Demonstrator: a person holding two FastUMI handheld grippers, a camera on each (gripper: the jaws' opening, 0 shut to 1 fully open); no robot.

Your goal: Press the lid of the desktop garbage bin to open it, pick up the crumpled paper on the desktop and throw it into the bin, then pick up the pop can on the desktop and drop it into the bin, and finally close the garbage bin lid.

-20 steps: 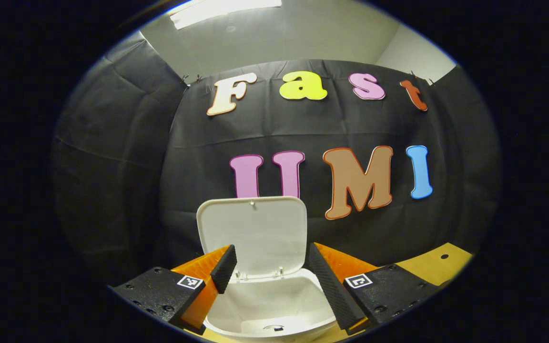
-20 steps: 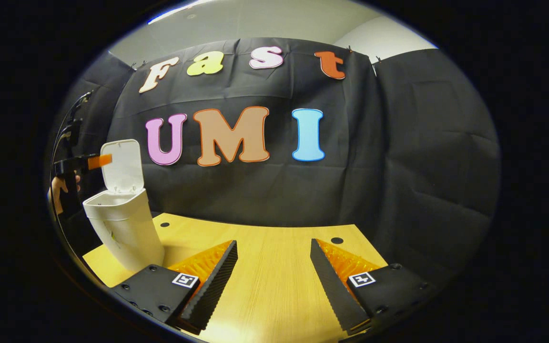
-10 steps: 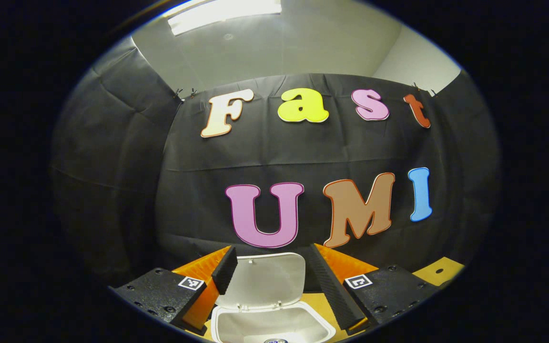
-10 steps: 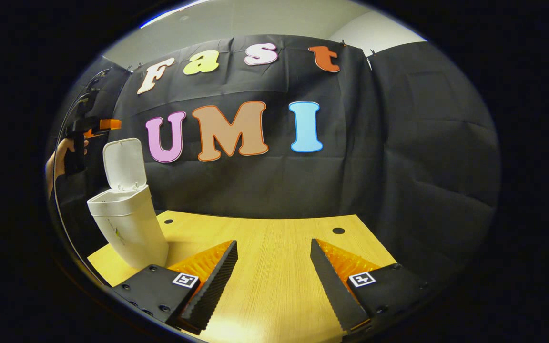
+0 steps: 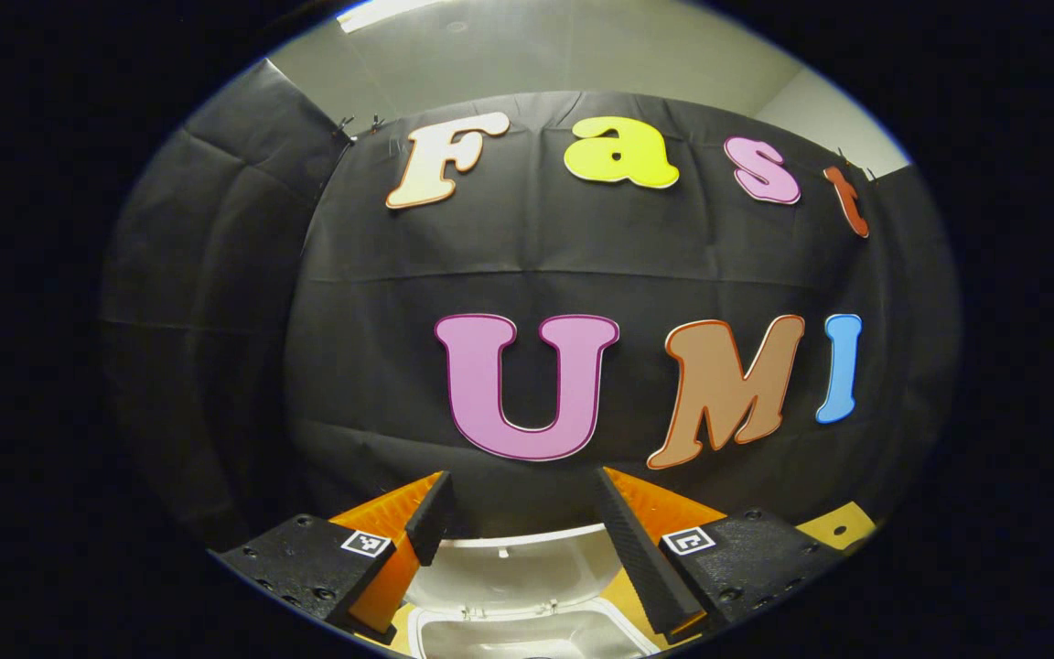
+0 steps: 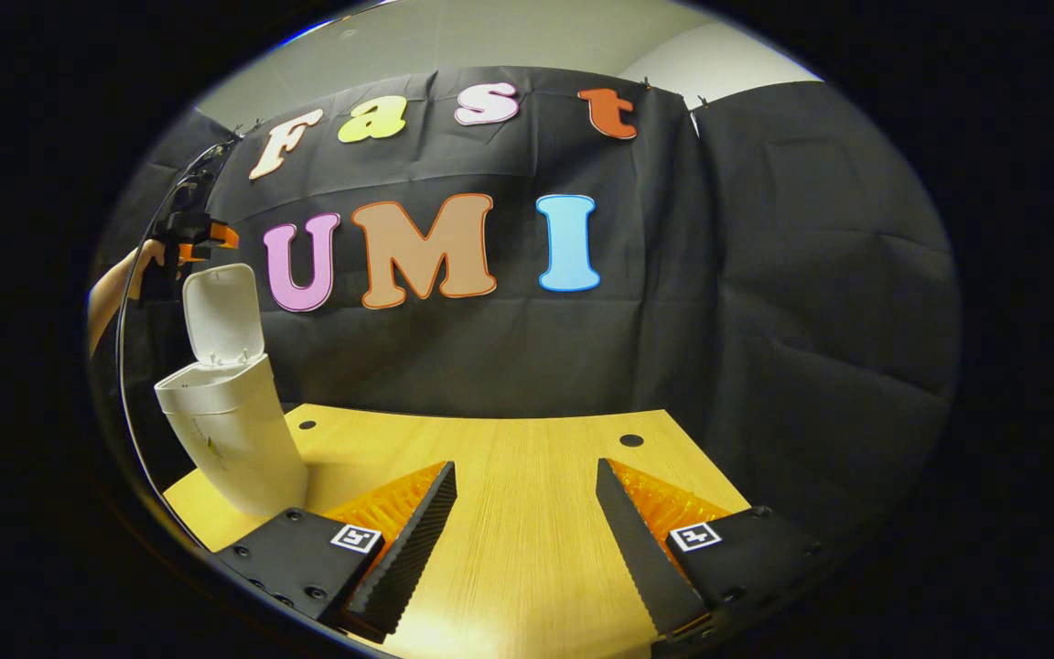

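White plastic makes up the garbage bin (image 6: 230, 435), which stands at the far left of the tabletop (image 6: 527, 494) in the right gripper view, its lid (image 6: 223, 313) swung up on the rear hinge and standing nearly upright. In the left gripper view the same lid (image 5: 509, 572) lies just below and between that gripper's own fingers, with the bin's open mouth (image 5: 527, 636) at the very bottom edge.

No crumpled paper or pop can lies on the stretch of tabletop in sight, so my reading is that the dropping steps are done and closing the lid is the step in hand (the inside of the bin is too cut off to confirm what it holds).

The left gripper (image 5: 527, 522) is spread wide and empty, poised above the top edge of the lid; from the right gripper view it (image 6: 202, 240) hangs just over and behind the lid, held by a hand (image 6: 138, 270), apparently not touching it. The right gripper (image 6: 527, 531) is also wide open and empty, low over bare wood, well apart from the bin.

The next move likely calls for bringing the left gripper behind the lid's upper edge and pushing it forward and down until it seats on the rim, gently enough not to tip the tall, narrow bin.
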